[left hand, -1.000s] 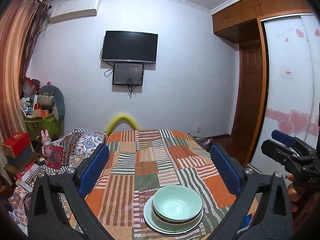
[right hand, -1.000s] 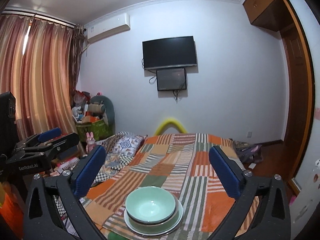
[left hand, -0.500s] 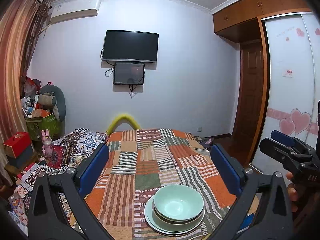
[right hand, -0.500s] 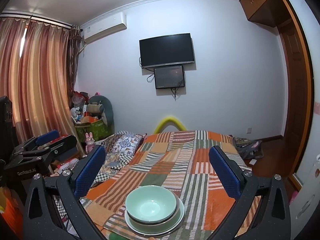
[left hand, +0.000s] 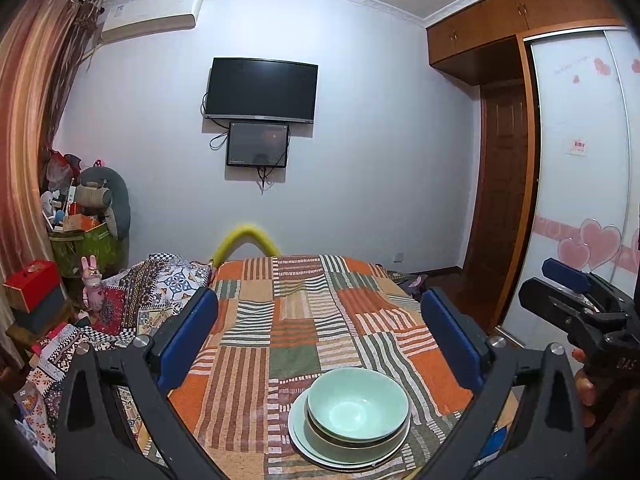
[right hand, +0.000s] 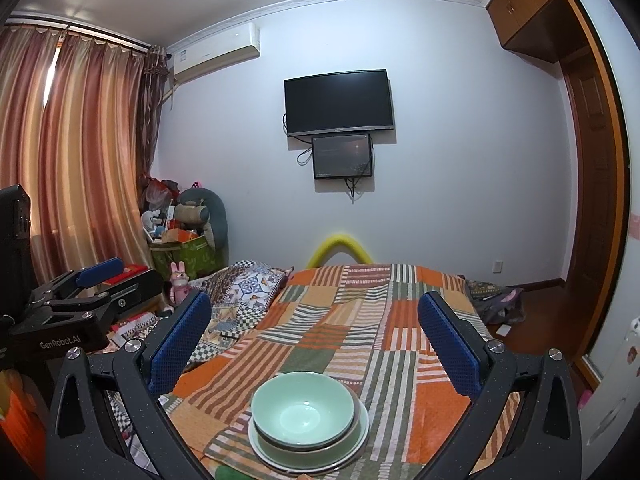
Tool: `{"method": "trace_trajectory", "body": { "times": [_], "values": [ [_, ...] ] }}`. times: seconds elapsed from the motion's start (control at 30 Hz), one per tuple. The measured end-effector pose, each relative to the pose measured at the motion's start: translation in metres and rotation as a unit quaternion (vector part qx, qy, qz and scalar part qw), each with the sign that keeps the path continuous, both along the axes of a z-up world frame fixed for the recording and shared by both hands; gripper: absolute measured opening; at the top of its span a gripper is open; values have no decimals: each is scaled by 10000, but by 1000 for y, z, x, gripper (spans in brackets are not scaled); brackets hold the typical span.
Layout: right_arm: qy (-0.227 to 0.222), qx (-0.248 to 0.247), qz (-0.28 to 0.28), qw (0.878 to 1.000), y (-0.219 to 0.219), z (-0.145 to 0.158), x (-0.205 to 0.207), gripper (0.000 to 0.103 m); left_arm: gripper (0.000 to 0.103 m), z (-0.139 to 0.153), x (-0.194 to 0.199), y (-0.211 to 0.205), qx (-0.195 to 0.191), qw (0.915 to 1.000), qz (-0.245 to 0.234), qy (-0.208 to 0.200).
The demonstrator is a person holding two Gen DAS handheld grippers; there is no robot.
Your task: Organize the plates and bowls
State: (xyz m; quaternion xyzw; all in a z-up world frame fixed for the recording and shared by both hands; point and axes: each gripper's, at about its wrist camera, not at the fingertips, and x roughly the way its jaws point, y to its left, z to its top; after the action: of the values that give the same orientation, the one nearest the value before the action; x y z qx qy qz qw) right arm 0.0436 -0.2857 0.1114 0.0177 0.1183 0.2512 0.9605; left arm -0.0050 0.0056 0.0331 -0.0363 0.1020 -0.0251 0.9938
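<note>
Ahead of you a patchwork cloth (left hand: pixel 304 320) of orange, green and striped squares covers the tabletop, running toward the far wall. On that wall you see a dark television (left hand: pixel 262 90) with a smaller screen (left hand: pixel 258 145) mounted just below it, cables hanging beneath. High to the left sits a white air conditioner (left hand: pixel 152 18), beside striped reddish curtains (right hand: pixel 68 152). In the far left corner you have a green box (right hand: pixel 186 258) heaped with toys and a grey cushion (left hand: pixel 120 204). A pink rabbit figure (left hand: pixel 93 284) stands near patterned bedding (left hand: pixel 160 284). A yellow foam arch (left hand: pixel 245 240) rises behind the cloth. To your right stands a wooden wardrobe (left hand: pixel 504 200) with a heart-decorated sliding door (left hand: pixel 584 200).
</note>
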Motion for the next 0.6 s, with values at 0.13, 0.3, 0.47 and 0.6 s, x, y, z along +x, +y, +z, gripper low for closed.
{"method": "trace_trajectory", "body": {
  "times": [0.13,0.3,0.47,0.6],
  "values": [
    [-1,3,4,10000,1,0,0,103,103,-1,0,0,11,10000,-26,4],
    [-5,0,4,10000,1,1,0,103,103,-2,0,-3,51,10000,-37,7],
    [10,16,19,10000,1,1,0,103,103,-3,-1,-6,79,9999,-75,9],
    [18,19,21,10000,1,0,0,103,103,-3,0,-10,157,9998,-94,2]
  ]
}}
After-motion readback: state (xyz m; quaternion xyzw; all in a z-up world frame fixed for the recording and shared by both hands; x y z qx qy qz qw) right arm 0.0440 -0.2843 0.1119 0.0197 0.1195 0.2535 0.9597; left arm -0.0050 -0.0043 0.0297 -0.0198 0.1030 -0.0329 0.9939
